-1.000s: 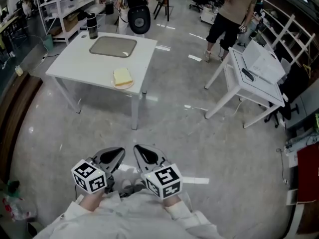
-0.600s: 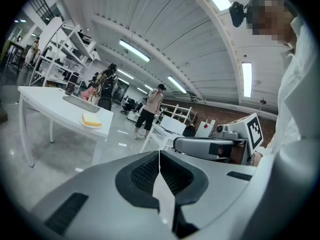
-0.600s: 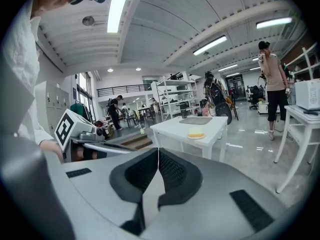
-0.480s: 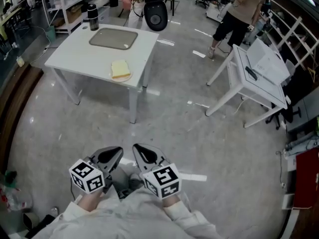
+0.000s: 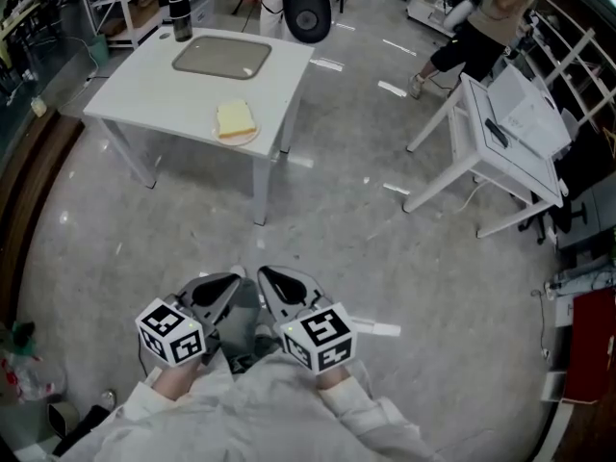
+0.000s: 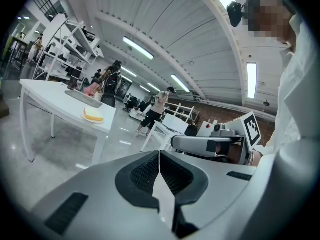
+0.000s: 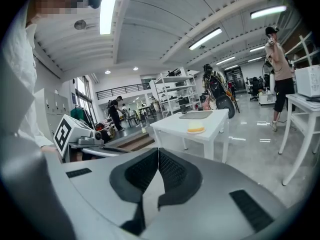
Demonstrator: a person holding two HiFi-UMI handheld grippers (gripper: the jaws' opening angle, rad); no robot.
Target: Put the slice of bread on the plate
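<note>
A slice of bread (image 5: 236, 117) lies on a small plate (image 5: 241, 137) near the front edge of a white table (image 5: 144, 89), far ahead of me. Both grippers hang low by my body over the floor, well short of the table. My left gripper (image 5: 223, 292) is shut and holds nothing. The right gripper (image 5: 274, 287) beside it is shut and empty as well. In the left gripper view the bread (image 6: 93, 114) shows far off at the left, past the closed left gripper (image 6: 159, 156). The right gripper view has the bread (image 7: 195, 128) ahead, beyond the closed right gripper (image 7: 158, 154).
A grey tray (image 5: 221, 57) and a black bottle (image 5: 179, 8) stand further back on the table. A second white table (image 5: 500, 133) with papers stands at the right, with a person (image 5: 481, 27) behind it. A round black device (image 5: 306, 10) sits beyond the table. Shelving lines the far left.
The table and bread have slid a little up in the head view. The person at the back has shifted right. Both grippers stay shut and low by my body.
</note>
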